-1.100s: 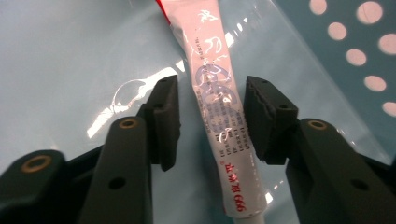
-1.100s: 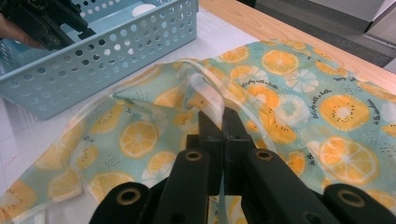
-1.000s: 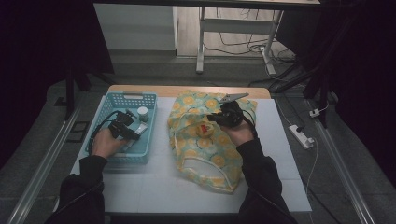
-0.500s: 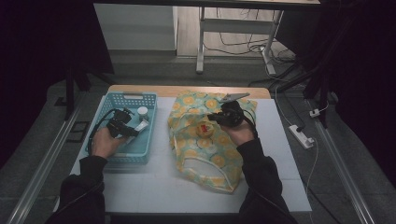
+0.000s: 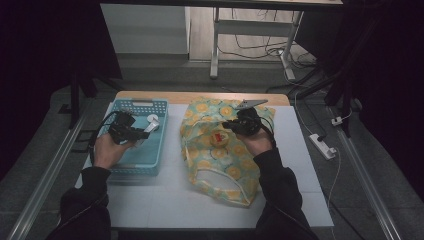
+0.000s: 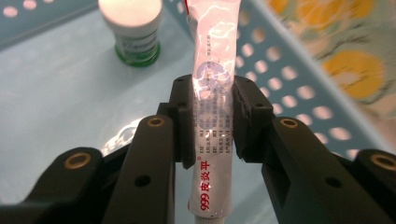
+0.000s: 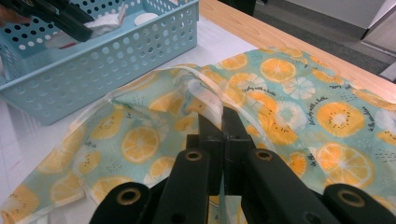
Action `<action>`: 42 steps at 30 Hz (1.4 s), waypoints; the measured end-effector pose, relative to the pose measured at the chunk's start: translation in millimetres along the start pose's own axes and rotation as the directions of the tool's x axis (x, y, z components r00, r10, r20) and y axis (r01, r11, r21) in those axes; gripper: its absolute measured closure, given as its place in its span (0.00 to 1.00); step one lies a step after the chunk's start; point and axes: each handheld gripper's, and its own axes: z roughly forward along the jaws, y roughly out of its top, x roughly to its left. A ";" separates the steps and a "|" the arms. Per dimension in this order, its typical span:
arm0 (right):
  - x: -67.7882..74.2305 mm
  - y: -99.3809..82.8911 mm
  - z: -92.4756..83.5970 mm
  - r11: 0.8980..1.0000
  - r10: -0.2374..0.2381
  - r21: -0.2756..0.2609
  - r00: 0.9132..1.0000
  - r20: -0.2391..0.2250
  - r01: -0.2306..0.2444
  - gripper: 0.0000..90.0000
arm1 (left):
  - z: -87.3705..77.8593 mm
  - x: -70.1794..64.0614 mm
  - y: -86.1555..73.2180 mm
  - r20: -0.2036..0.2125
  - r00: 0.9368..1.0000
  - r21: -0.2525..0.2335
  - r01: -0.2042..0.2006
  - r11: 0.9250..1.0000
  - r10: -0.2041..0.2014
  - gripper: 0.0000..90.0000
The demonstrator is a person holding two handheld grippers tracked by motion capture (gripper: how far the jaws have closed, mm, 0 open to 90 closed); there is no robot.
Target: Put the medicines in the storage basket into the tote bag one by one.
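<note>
Left gripper view: my left tool (image 6: 212, 121) clamps the white ointment tube (image 6: 210, 93) crosswise, long axis running away. My right tool (image 7: 219, 133), pinched shut on the orange-print fabric bag (image 7: 299, 107), holds its mouth open just beside the blue perforated plastic basket (image 7: 116, 56).

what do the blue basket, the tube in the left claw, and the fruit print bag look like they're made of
Blue basket: looks like moulded plastic, smooth and matt, with rows of punched round holes.
Tube: seemingly soft plastic or laminate, glossy white; bright glare streaks and creases show on it.
Fruit print bag: looks like thin fabric, matt; it folds, wrinkles and has a stitched hem. Woven or non-woven, I cannot tell.
</note>
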 end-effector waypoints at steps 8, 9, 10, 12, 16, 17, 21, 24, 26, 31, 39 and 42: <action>-0.3 -0.2 0.0 1.000 0.000 0.000 1.000 0.001 0.000 0.99 | -12.6 -15.2 4.9 0.021 0.999 -0.037 -0.033 0.999 0.034 0.79; -0.2 -0.1 0.0 1.000 0.000 0.000 1.000 0.002 0.000 0.99 | -14.0 -16.9 5.7 0.028 0.999 -0.040 -0.034 0.999 0.035 0.79; -0.2 -0.1 0.0 1.000 0.000 0.000 1.000 0.002 0.000 0.99 | -15.2 -18.7 6.3 0.033 0.999 -0.045 -0.038 0.998 0.040 0.79; -0.1 0.0 0.0 1.000 0.000 -0.001 1.000 0.001 0.000 0.99 | -17.4 -23.2 7.6 0.035 0.998 -0.057 -0.044 0.997 0.046 0.79; -0.3 0.0 -0.3 1.000 0.000 -0.002 1.000 0.001 0.000 0.99 | -19.6 -33.2 10.6 0.055 0.996 -0.071 -0.064 0.995 0.068 0.79; -0.3 0.0 -0.3 1.000 0.000 -0.002 1.000 0.002 0.000 0.99 | -19.8 -36.0 11.5 0.059 0.995 -0.071 -0.073 0.995 0.078 0.79; -0.5 0.1 -0.6 1.000 -0.001 -0.003 1.000 0.002 0.001 0.99 | -18.0 -48.3 16.3 0.082 0.991 -0.072 -0.096 0.993 0.102 0.79; -0.5 0.3 -1.1 1.000 0.000 -0.005 1.000 0.002 0.000 0.99 | -15.6 -58.3 20.3 0.112 0.987 -0.069 -0.110 0.992 0.117 0.79; -0.4 0.5 -1.5 1.000 0.000 -0.006 1.000 0.003 0.000 0.99 | -13.4 -65.4 23.0 0.121 0.984 -0.067 -0.121 0.990 0.128 0.79; 0.3 1.2 -2.3 1.000 0.000 -0.010 1.000 0.001 0.000 0.99 | -7.1 -82.2 30.7 0.144 0.976 -0.062 -0.154 0.986 0.162 0.79; 0.4 2.2 -4.2 1.000 -0.004 -0.018 1.000 0.001 0.004 0.99 | 6.1 -106.1 42.4 0.181 0.961 -0.058 -0.202 0.978 0.209 0.79; 0.4 2.3 -4.5 1.000 -0.003 -0.020 1.000 0.001 0.003 0.99 | 13.8 -114.0 45.6 0.195 0.955 -0.052 -0.216 0.975 0.222 0.79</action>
